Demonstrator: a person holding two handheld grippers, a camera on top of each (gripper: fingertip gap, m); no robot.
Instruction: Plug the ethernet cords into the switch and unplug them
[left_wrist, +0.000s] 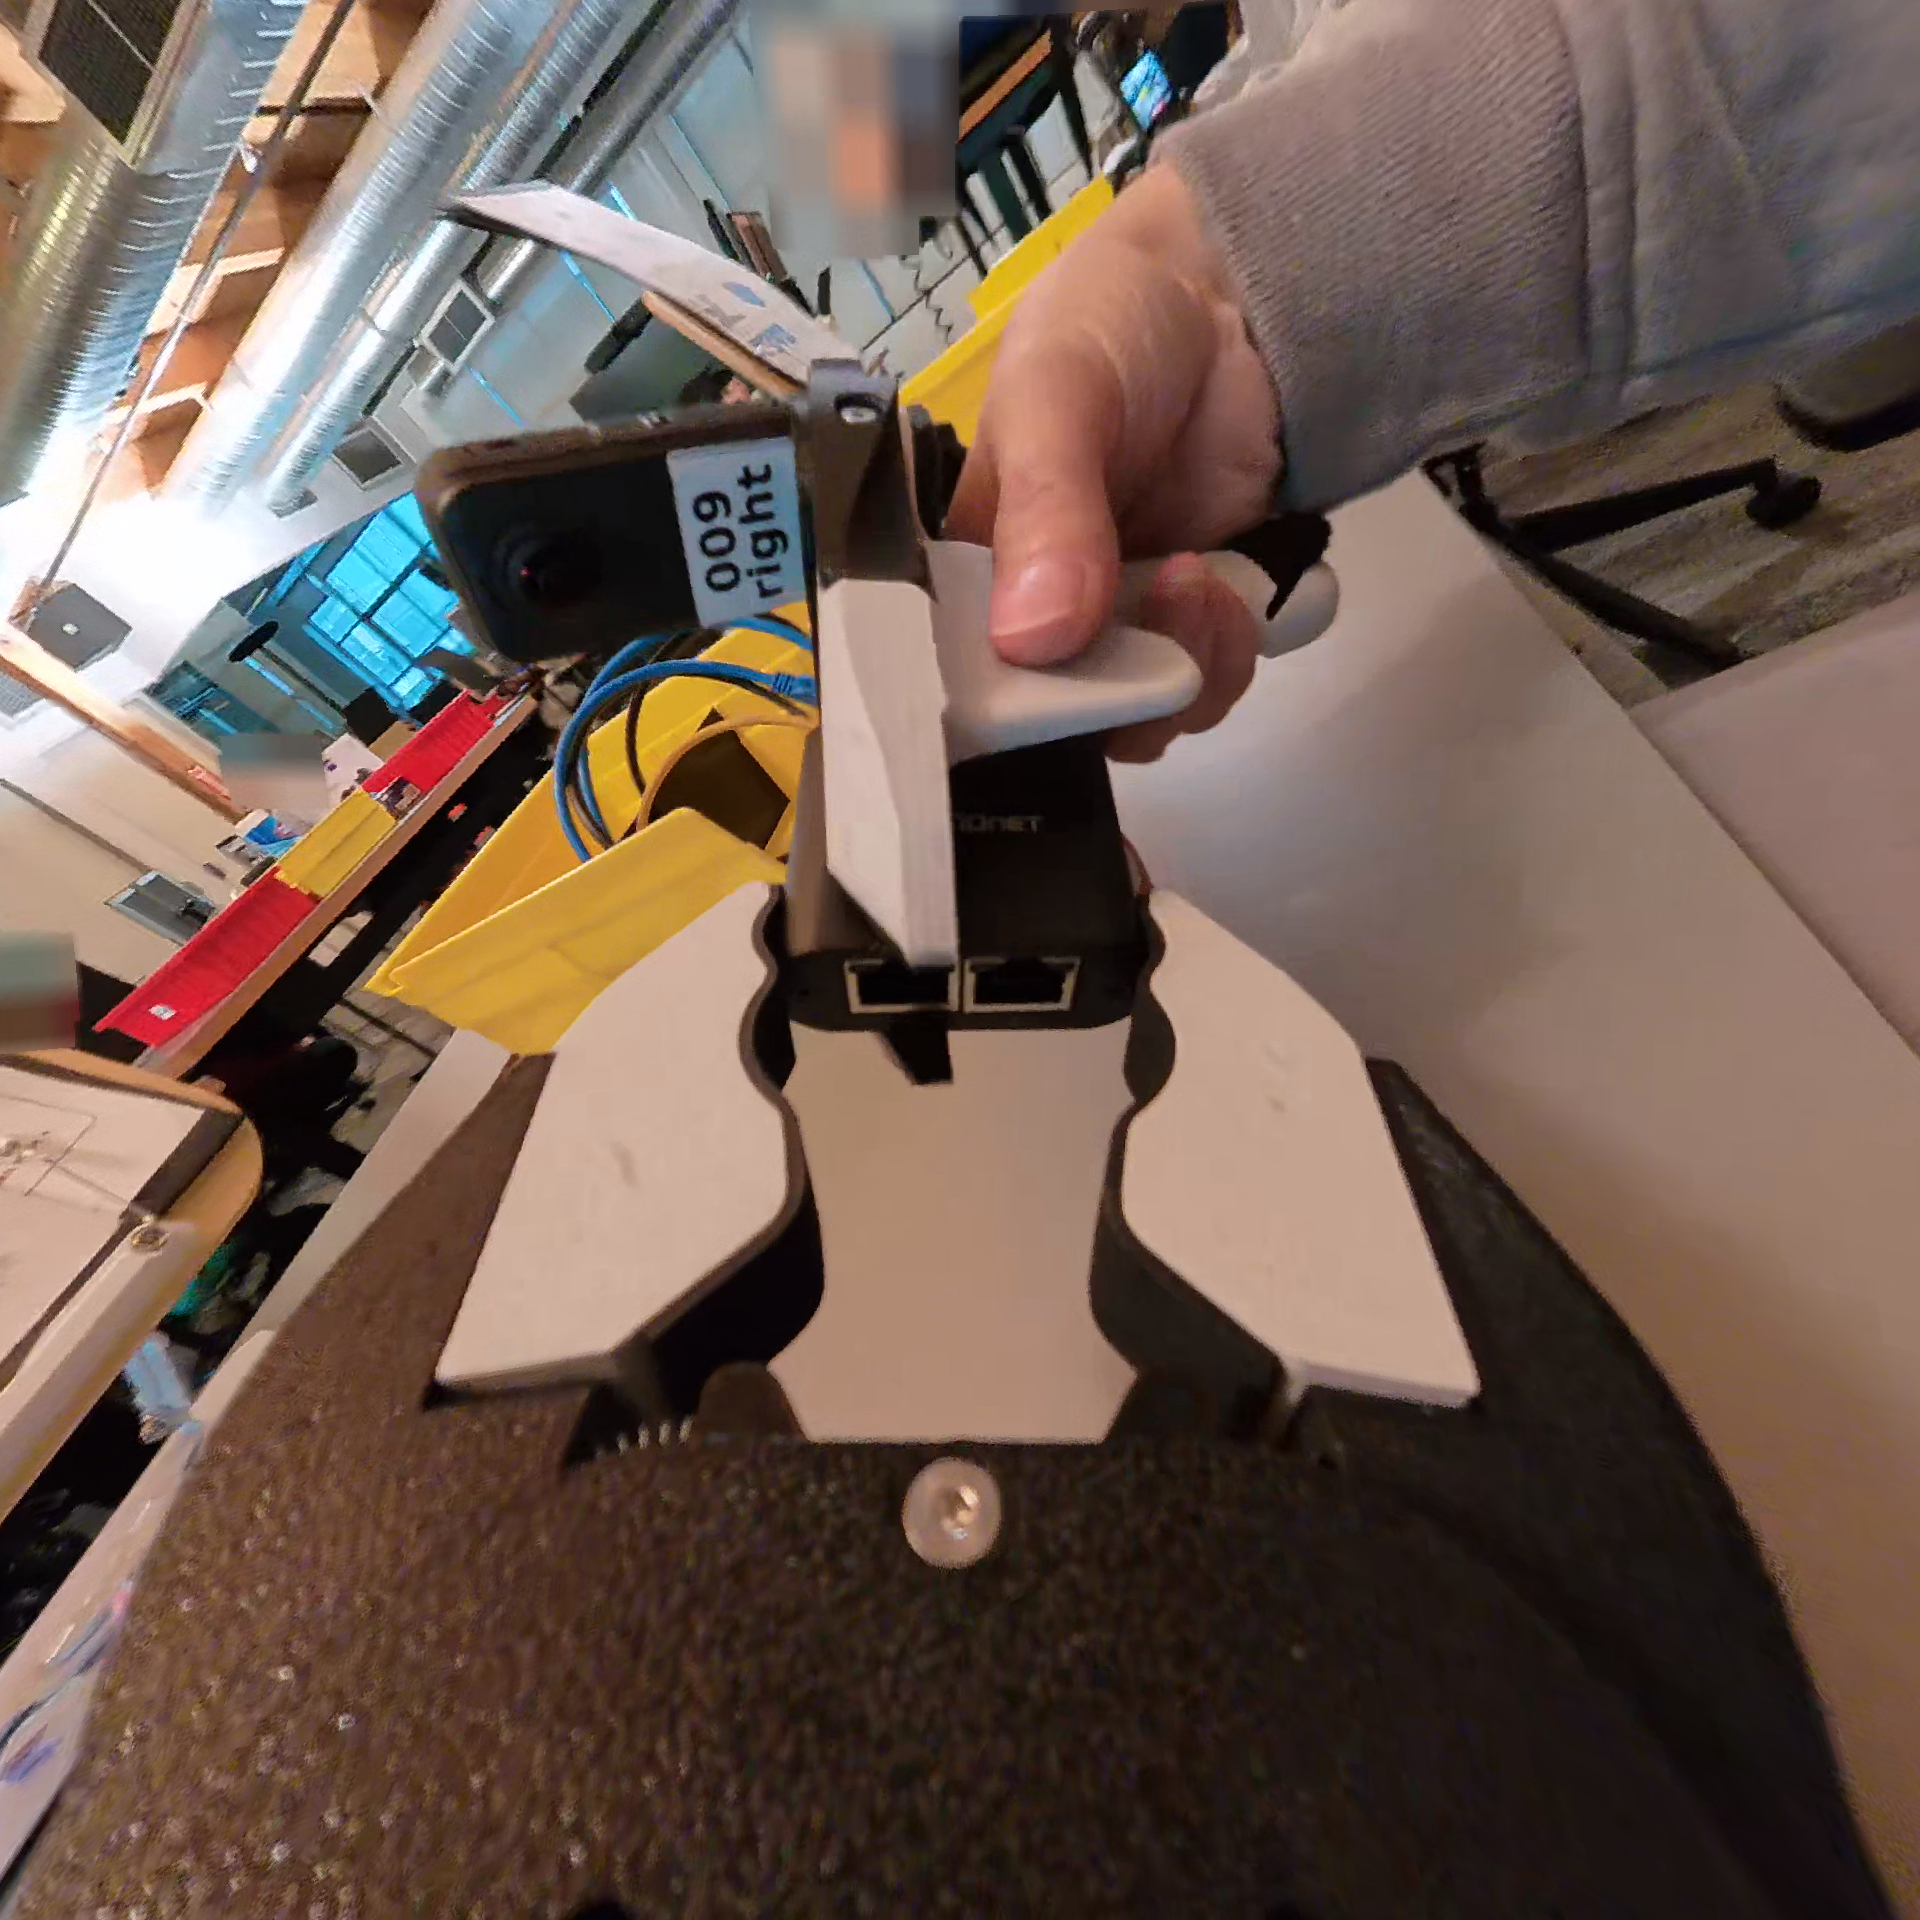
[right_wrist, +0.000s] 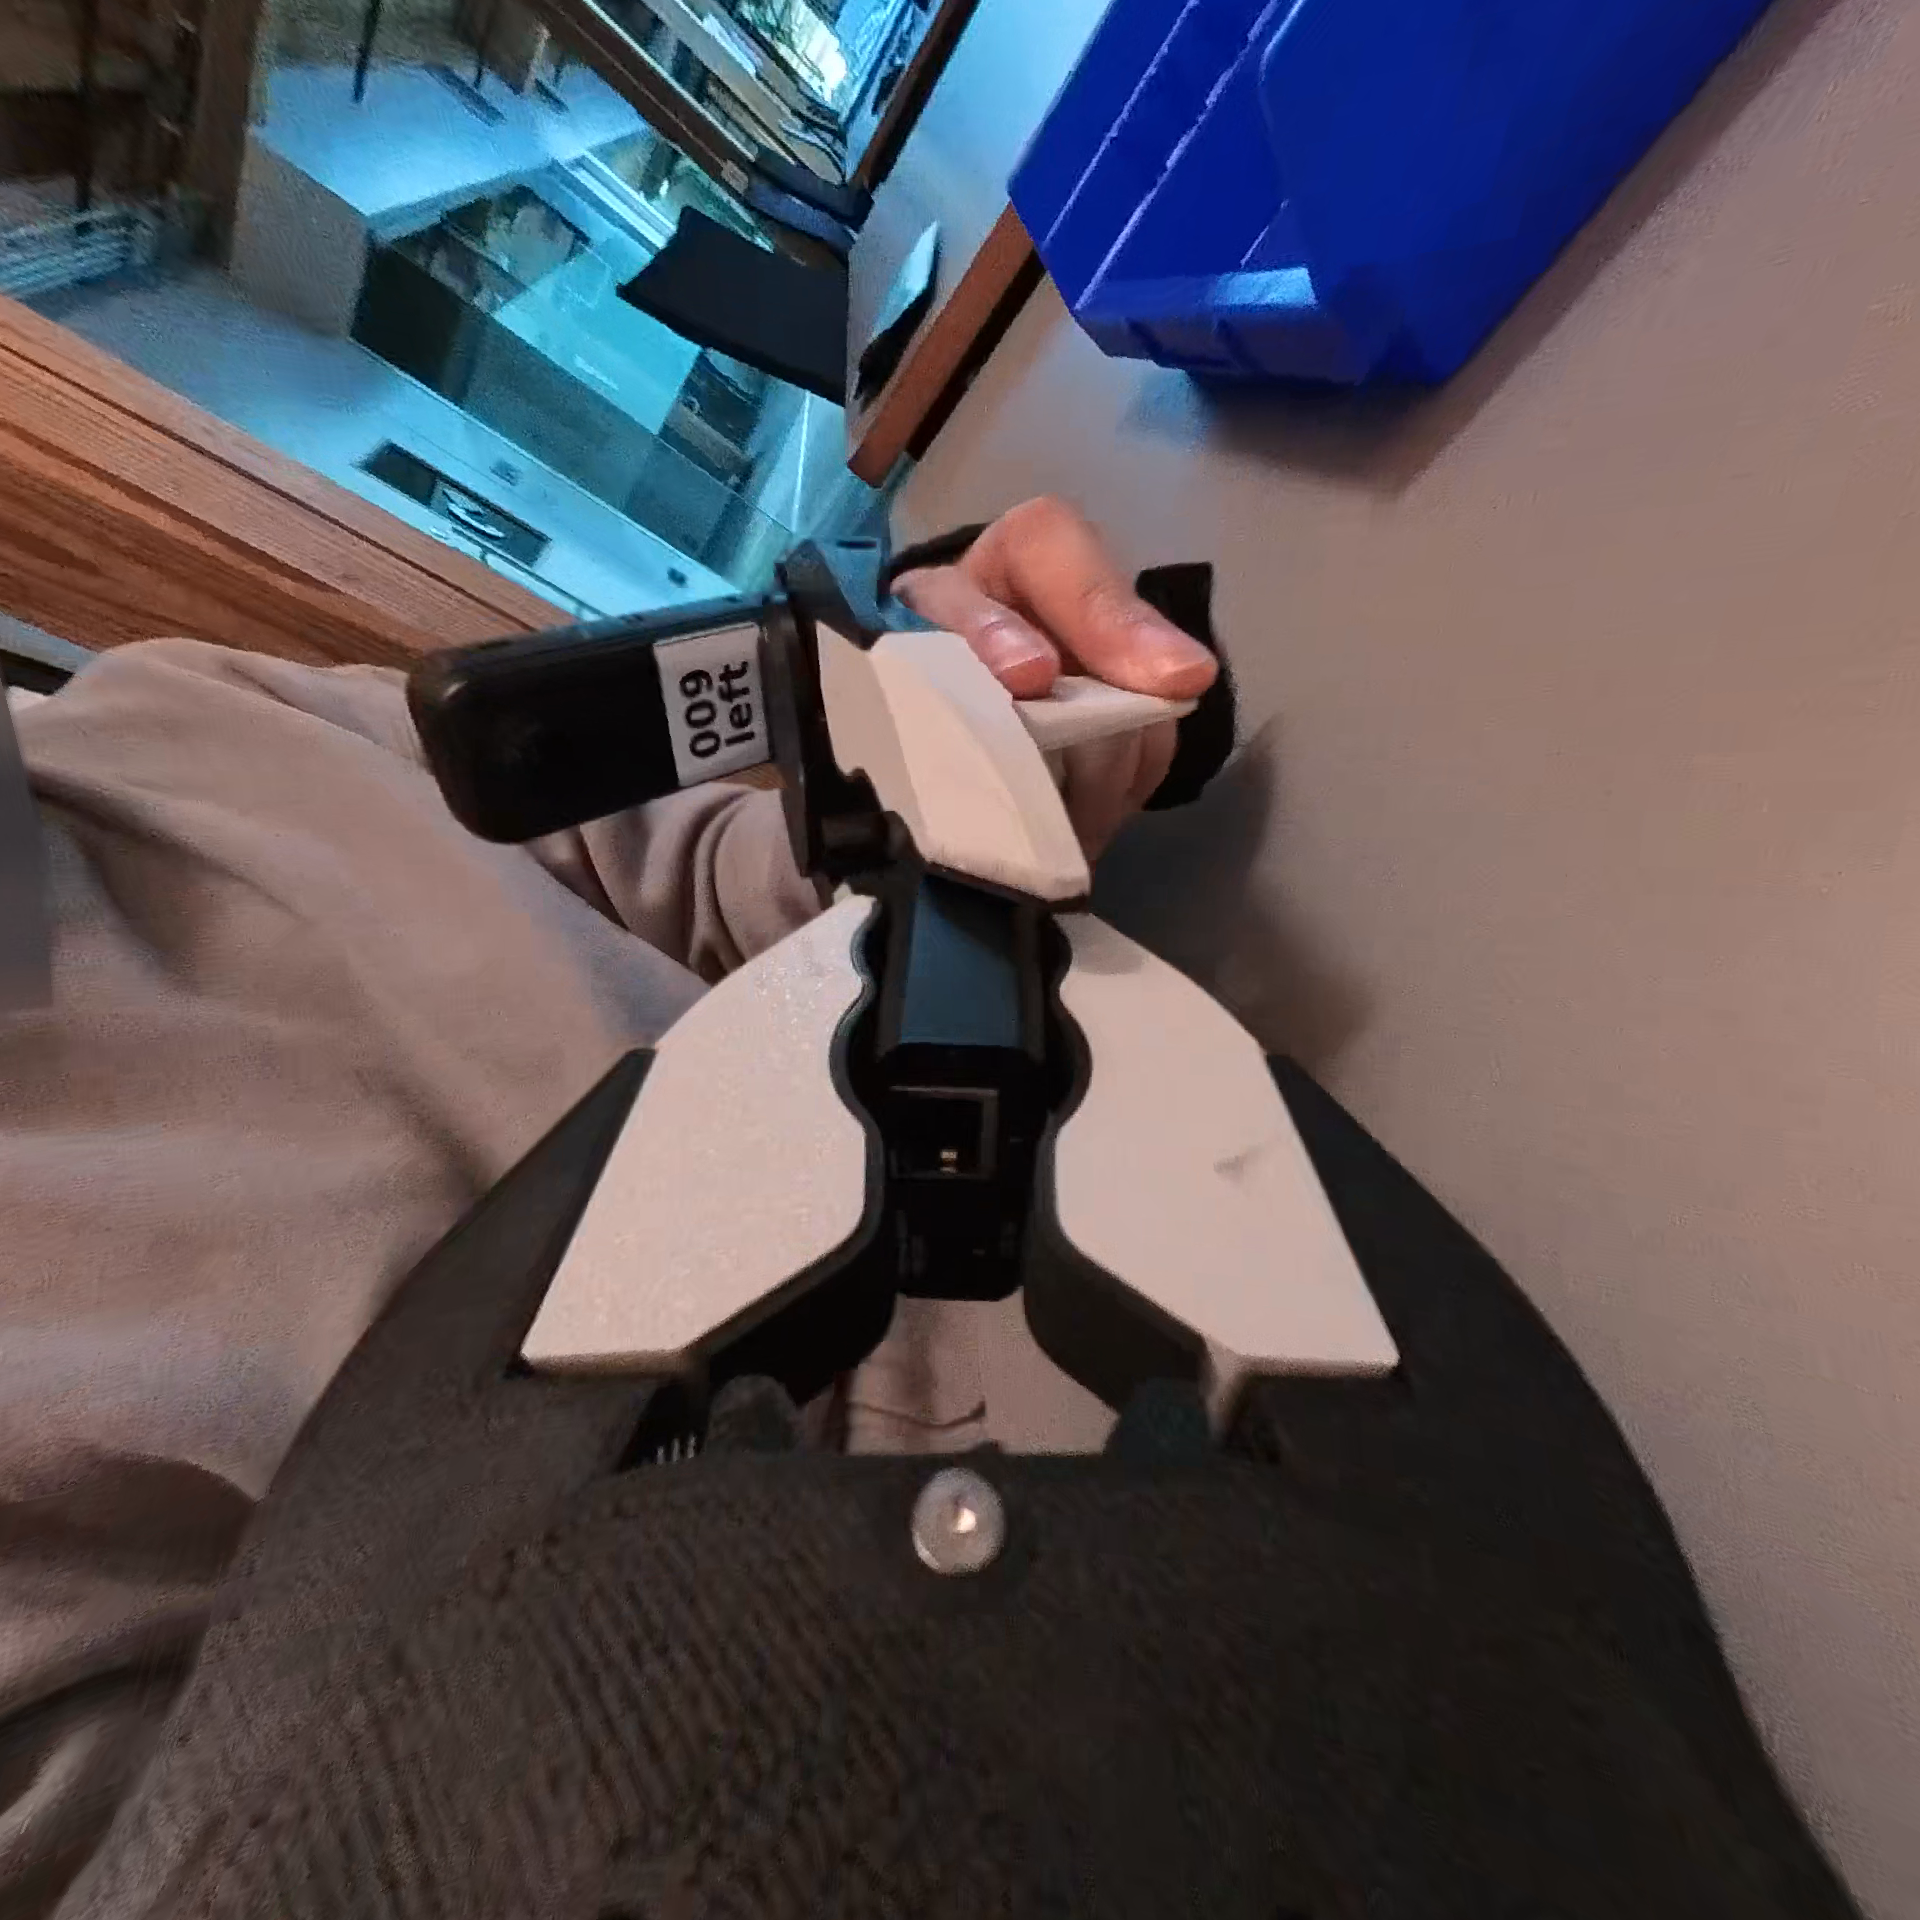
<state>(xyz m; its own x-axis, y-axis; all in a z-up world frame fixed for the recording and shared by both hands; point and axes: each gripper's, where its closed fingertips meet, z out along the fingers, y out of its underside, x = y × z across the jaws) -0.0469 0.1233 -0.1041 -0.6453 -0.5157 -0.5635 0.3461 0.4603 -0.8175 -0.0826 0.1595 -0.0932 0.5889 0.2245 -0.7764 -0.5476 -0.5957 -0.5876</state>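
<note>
A small black switch (left_wrist: 1029, 862) with two empty ports on its near face is held in the air between both grippers. My left gripper (left_wrist: 961, 925) is shut on its sides. The right gripper reaches in from above, one white finger (left_wrist: 894, 831) lying over the switch's left part. In the right wrist view my right gripper (right_wrist: 961, 956) is shut on the switch (right_wrist: 951, 1195), whose near end shows one empty port. The left gripper's finger (right_wrist: 966, 769) clasps the far end. Blue, black and yellow ethernet cords (left_wrist: 603, 748) lie in a yellow bin (left_wrist: 582, 935).
A white table (left_wrist: 1455, 831) lies below the switch. A blue bin (right_wrist: 1299, 187) stands on the table beyond the grippers. Red and yellow bins (left_wrist: 239, 935) line a bench at the left. An office chair base (left_wrist: 1610, 520) stands past the table's far edge.
</note>
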